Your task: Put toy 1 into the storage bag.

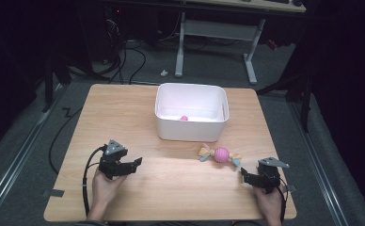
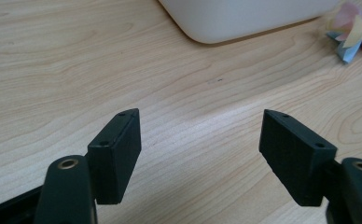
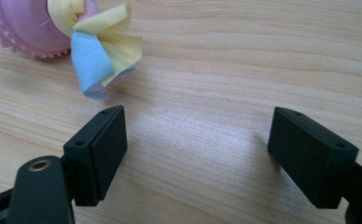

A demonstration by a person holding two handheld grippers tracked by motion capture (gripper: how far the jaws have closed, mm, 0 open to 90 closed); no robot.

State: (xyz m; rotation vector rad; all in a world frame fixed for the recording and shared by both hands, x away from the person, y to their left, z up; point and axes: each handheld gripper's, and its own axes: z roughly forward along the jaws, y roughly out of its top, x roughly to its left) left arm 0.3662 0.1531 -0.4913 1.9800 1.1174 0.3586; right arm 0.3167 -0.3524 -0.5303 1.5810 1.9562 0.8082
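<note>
We logged the toy (image 1: 221, 155) on the wooden table (image 1: 171, 188), just in front of the white bin (image 1: 191, 125): a pink ribbed ball with soft cloth tails in yellow, blue and pink knotted at both ends. The bin was smooth plastic with rounded corners; 1 small pink item (image 1: 184, 118) lay inside. The right gripper (image 1: 243, 175) sat near the toy's right tail, its 2 black blocky jaws spread wide, nothing between them. The left gripper (image 1: 138, 161) sat well apart to the left, jaws likewise parted over bare grain, empty.
</note>
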